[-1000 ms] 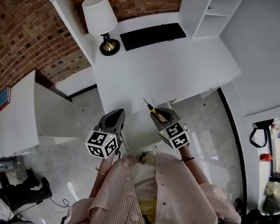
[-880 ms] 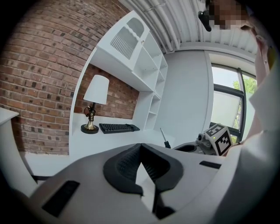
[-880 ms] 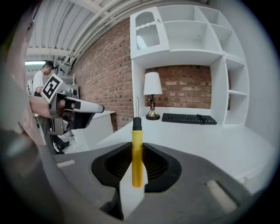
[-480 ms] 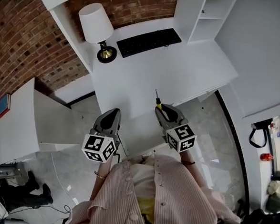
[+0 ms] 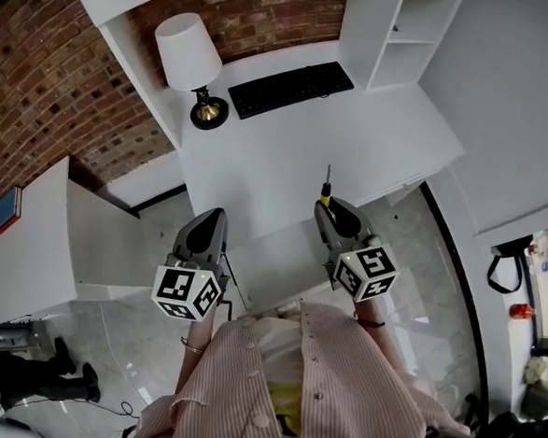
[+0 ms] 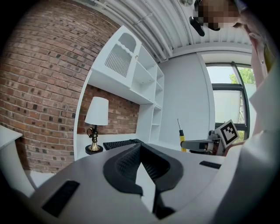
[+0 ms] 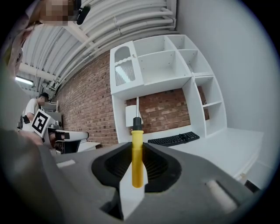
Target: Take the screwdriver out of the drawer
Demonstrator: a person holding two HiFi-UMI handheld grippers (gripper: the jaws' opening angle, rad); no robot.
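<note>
The screwdriver [image 5: 325, 196] has a yellow handle and a thin metal shaft; my right gripper [image 5: 331, 211] is shut on the handle, and the shaft points away over the front edge of the white desk [image 5: 354, 144]. In the right gripper view the screwdriver [image 7: 137, 162] stands upright between the pads of the right gripper [image 7: 137, 153]. My left gripper [image 5: 208, 220] hovers to the left, off the desk's front left corner, shut with nothing in it. In the left gripper view the tips of the left gripper [image 6: 140, 148] meet, and the screwdriver [image 6: 182, 138] shows at the right.
On the desk's far side stand a lamp [image 5: 188, 44] and a black keyboard [image 5: 292, 88]. A white shelf unit [image 5: 404, 26] rises at the back right against a brick wall [image 5: 49, 85]. A low white cabinet [image 5: 20, 233] stands at the left.
Both grippers have risen. The right one has turned, so the screwdriver's shaft now points straight away over the desk instead of slanting left.
</note>
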